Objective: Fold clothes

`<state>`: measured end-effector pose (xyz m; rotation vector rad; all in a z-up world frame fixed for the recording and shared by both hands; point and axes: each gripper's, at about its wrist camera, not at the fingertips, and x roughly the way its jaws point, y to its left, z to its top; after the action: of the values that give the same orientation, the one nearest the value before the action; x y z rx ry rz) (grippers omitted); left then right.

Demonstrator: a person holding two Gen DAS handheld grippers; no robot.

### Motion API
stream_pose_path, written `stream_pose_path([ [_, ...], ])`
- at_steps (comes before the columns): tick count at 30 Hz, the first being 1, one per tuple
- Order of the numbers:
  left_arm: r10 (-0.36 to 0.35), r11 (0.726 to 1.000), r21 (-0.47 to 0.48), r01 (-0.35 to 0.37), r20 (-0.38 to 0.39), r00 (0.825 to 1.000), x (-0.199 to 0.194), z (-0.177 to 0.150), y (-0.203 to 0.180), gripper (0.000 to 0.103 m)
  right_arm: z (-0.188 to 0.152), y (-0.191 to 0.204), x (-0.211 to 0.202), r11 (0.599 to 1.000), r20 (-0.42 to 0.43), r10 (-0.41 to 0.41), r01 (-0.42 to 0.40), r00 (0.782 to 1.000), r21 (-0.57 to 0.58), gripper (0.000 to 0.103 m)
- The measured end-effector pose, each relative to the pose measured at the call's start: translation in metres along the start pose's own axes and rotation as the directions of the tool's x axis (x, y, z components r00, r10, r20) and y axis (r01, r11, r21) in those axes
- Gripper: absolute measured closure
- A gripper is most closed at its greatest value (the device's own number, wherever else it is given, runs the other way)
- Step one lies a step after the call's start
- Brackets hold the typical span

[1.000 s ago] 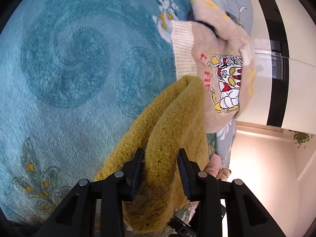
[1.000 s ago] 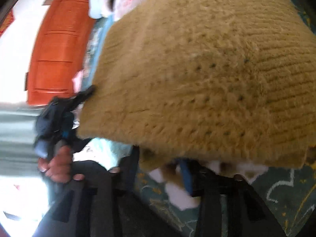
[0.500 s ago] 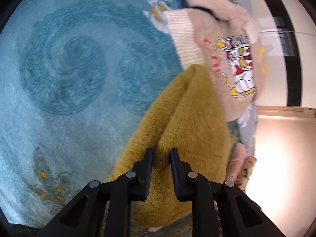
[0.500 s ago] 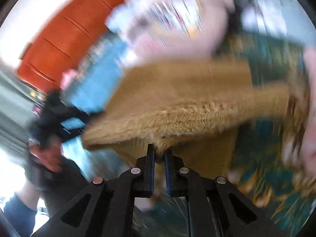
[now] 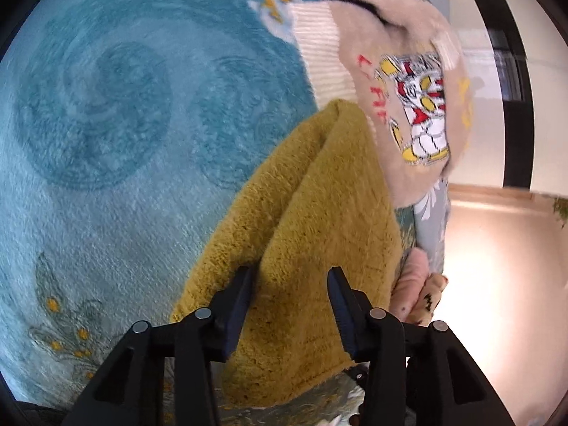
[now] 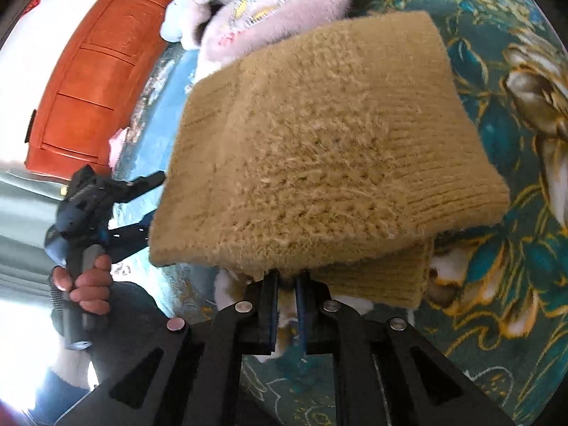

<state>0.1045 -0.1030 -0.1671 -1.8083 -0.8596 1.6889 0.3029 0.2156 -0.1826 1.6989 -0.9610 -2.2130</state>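
A folded mustard-yellow knit sweater (image 5: pixel 305 234) lies on a teal patterned blanket (image 5: pixel 106 106). My left gripper (image 5: pixel 293 305) is open, its jaws spread around the sweater's near edge without pinching it. In the right wrist view the same sweater (image 6: pixel 319 142) is a thick folded block. My right gripper (image 6: pixel 285 280) is shut on its lower near edge. The left gripper (image 6: pixel 142 191) also shows there at the sweater's left side, held by a hand.
A beige sweater with a cartoon print (image 5: pixel 408 81) lies just beyond the yellow one; it also shows in the right wrist view (image 6: pixel 262 3). An orange wooden headboard (image 6: pixel 96 81) stands at the left. The bed edge and pale floor (image 5: pixel 497 284) are at the right.
My left gripper was open, pinched the sweater half a second ago, and has opened again. My right gripper closed on the sweater's edge and stays shut; the sweater now lies flatter.
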Motion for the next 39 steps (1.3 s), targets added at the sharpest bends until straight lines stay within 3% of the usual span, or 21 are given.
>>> stream_pose_path([
  [2,0.031,0.998,0.048,-0.032,0.005,0.999,0.001,-0.003,-0.009,0.063,0.002,-0.007,-0.004,1.0,-0.003,0.005,-0.005,1.0,0.016,0.094],
  [3,0.031,0.997,0.065,-0.031,0.012,0.999,-0.001,-0.004,-0.011,0.083,0.002,-0.009,-0.004,1.0,-0.002,0.009,-0.009,1.0,0.023,0.094],
  [4,0.011,0.997,0.076,-0.013,0.028,1.0,-0.005,-0.005,-0.012,0.086,0.002,-0.009,-0.005,1.0,-0.001,0.011,-0.011,1.0,0.025,0.094],
  [7,-0.053,0.994,0.104,0.043,0.101,0.993,-0.023,-0.007,-0.015,0.087,0.002,-0.006,-0.007,1.0,0.007,0.019,-0.019,1.0,0.023,0.094],
  [9,-0.044,0.995,0.093,0.031,0.14,0.989,-0.031,-0.008,-0.012,0.087,0.001,0.002,-0.01,0.999,0.022,0.037,-0.037,0.999,0.003,0.094],
  [14,0.113,0.993,0.037,-0.117,0.089,0.99,-0.011,-0.003,-0.005,0.087,-0.002,0.01,0.001,0.999,-0.001,0.015,-0.015,1.0,-0.032,0.094],
  [18,0.073,0.997,0.011,-0.074,0.087,0.994,-0.016,-0.004,0.0,0.084,-0.004,-0.004,0.011,1.0,-0.034,0.009,-0.008,0.999,0.026,0.094],
  [21,0.033,0.999,-0.019,-0.032,0.1,0.994,-0.022,-0.004,0.004,0.076,-0.003,0.001,0.003,0.999,-0.033,0.032,-0.032,0.999,-0.005,0.091],
  [25,-0.025,0.994,-0.104,0.04,0.144,0.989,-0.034,-0.004,0.02,0.046,0.0,0.004,-0.014,0.997,-0.044,0.066,-0.068,0.997,-0.041,0.09],
  [28,-0.038,0.981,-0.181,0.071,0.182,0.983,-0.039,-0.002,0.032,0.027,0.003,-0.001,-0.04,0.992,-0.015,0.104,-0.105,0.994,-0.07,0.064],
  [29,-0.028,0.978,-0.198,0.065,0.184,0.983,-0.038,-0.001,0.035,0.026,0.005,-0.007,-0.049,0.991,0.009,0.114,-0.113,0.993,-0.066,0.054],
  [31,-0.008,0.975,-0.217,0.048,0.178,0.984,-0.036,0.002,0.038,0.023,0.009,-0.021,-0.067,0.992,0.063,0.119,-0.117,0.991,-0.043,0.047],
  [33,0.014,0.98,-0.199,0.018,0.162,0.987,-0.026,0.004,0.031,0.019,0.013,-0.044,-0.078,0.996,0.135,0.085,-0.09,0.987,0.03,0.032],
  [36,0.026,0.99,-0.14,-0.01,0.108,0.994,-0.012,0.006,0.023,0.017,0.017,-0.076,-0.078,0.978,0.185,0.088,-0.12,0.979,0.168,0.029],
  [39,0.03,0.995,-0.095,-0.024,0.054,0.998,0.0,0.007,0.016,0.016,0.02,-0.091,-0.064,0.964,0.169,0.109,-0.145,0.98,0.223,0.029],
])
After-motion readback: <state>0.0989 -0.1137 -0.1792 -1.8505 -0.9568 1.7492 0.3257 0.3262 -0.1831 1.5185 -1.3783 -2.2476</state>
